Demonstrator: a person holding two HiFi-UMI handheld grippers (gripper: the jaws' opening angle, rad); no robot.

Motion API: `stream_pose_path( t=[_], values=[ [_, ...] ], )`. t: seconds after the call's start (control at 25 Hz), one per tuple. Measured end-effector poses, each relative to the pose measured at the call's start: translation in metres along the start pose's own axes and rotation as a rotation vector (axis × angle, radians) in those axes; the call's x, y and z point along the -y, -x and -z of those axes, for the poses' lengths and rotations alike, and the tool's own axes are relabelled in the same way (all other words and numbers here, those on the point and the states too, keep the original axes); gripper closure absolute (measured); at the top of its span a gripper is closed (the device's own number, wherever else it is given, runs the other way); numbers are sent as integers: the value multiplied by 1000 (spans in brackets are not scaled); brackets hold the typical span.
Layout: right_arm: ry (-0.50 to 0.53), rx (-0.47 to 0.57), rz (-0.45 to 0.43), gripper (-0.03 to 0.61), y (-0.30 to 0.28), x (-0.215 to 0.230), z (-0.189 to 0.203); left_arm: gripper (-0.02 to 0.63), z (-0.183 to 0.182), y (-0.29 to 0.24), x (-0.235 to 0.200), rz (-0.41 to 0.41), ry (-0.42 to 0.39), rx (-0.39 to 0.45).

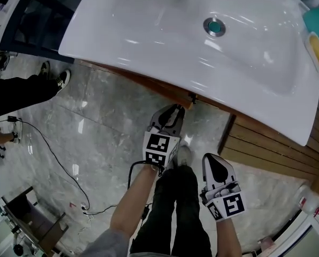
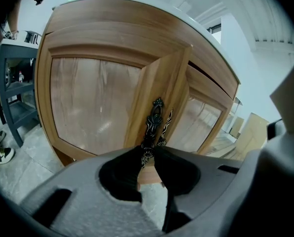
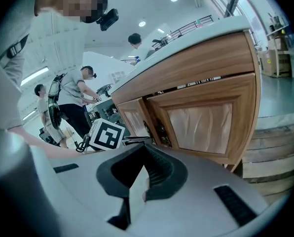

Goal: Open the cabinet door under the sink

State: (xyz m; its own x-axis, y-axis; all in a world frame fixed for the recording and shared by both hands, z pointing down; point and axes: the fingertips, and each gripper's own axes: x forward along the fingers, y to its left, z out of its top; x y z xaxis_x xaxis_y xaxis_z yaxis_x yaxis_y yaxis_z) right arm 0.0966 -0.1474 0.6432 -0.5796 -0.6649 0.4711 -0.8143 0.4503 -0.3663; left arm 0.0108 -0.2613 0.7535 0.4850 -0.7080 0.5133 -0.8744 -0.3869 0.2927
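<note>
Cabinet door [image 2: 163,80]: it is under the white sink [image 1: 149,47], and its free edge already stands a little out from the frame.
Left gripper [image 2: 148,149]: its claw is closed on the lower end of the dark ornate handle [image 2: 154,120] of this door.
Right gripper [image 3: 143,149]: it is held back, apart from the cabinet. Its claw seems closed, with nothing inside.
Risk of slipping: the handle is thin and curly, and the grip is only at its bottom tip. I think a quick pull can make the pads slide off.
Risk of wrong path: the door turns on its hinge. A straight pull can twist the handle in the claw.
Risk of the neighbour: the second handle [image 2: 167,124] is just beside, so the claw can catch it.
Risk below: the person's shoe [image 1: 184,154] is near the door's way.
</note>
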Motion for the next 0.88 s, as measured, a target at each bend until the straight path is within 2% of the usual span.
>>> stream_pose_path(
  t=[0.36, 0.56, 0.88],
  values=[
    [3, 20, -54, 569, -17, 7, -10, 529, 0, 9, -2, 3, 30, 16],
    [4, 18, -47, 569, -15, 3, -2, 529, 6, 20, -2, 23, 22, 17],
    [-20, 20, 7, 569, -10, -34, 27, 528, 19, 46, -7, 90, -12, 15]
  ],
)
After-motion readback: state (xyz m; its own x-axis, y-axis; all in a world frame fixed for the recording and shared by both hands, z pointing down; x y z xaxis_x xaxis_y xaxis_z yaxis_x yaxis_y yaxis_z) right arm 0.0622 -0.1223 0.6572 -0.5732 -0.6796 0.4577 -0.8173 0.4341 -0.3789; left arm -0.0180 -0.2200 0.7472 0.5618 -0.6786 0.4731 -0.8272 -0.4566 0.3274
